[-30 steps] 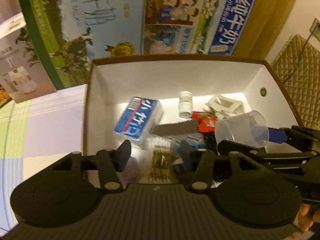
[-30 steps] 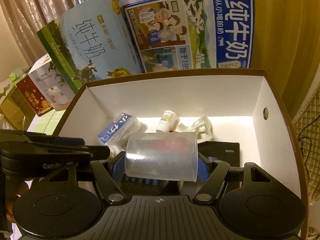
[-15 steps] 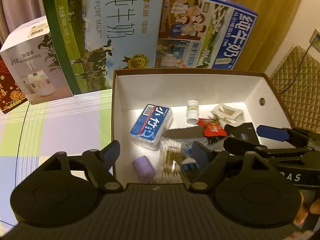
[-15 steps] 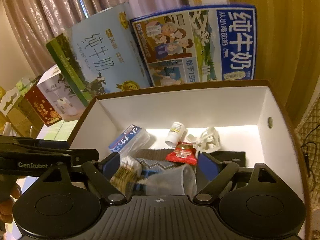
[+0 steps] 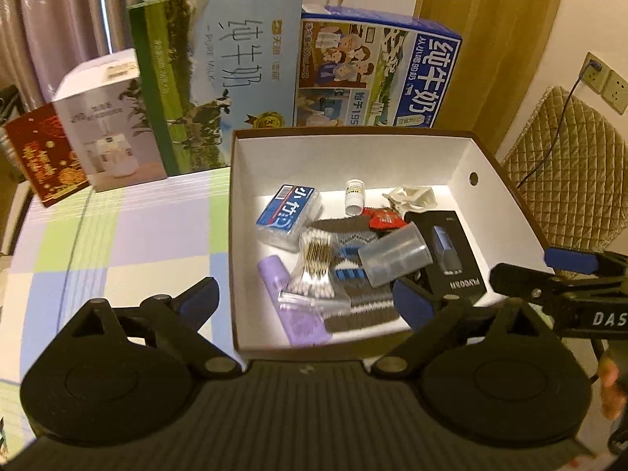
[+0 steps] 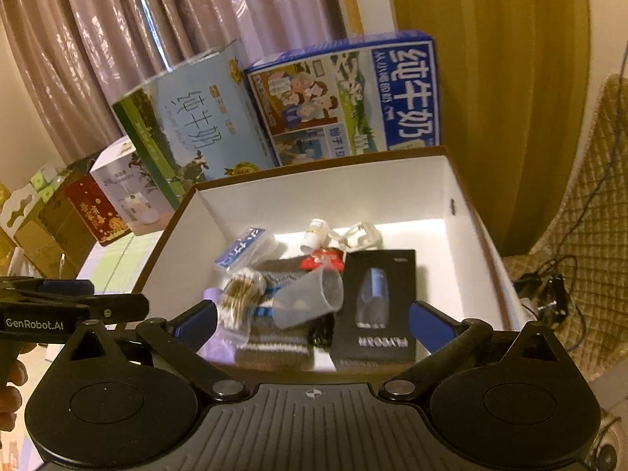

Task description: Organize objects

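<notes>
A brown cardboard box (image 5: pixel 353 131) with a white inside holds several small items. A clear plastic cup (image 5: pixel 394 255) lies on its side on a knitted cloth (image 5: pixel 361 302), between the cotton swabs (image 5: pixel 314 263) and a black carton (image 5: pixel 451 263). A blue tissue pack (image 5: pixel 288 216), a white bottle (image 5: pixel 354 196) and a purple roll (image 5: pixel 290 298) lie there too. My left gripper (image 5: pixel 306 301) hangs open over the box's near edge, holding nothing. My right gripper (image 6: pixel 313 321) is open above the cup (image 6: pixel 310 298) and black carton (image 6: pixel 376 306), apart from both.
Two milk cartons (image 5: pixel 219 78) (image 5: pixel 376 70) stand behind the box, with a humidifier box (image 5: pixel 106 125) and a red box (image 5: pixel 43 157) to the left. A checked tablecloth (image 5: pixel 117 243) lies left of the box. A quilted chair (image 5: pixel 569 180) is at the right.
The right gripper held the clear cup a second ago, then opened and dropped it into the box. Both grippers have since pulled back and up from the box.
</notes>
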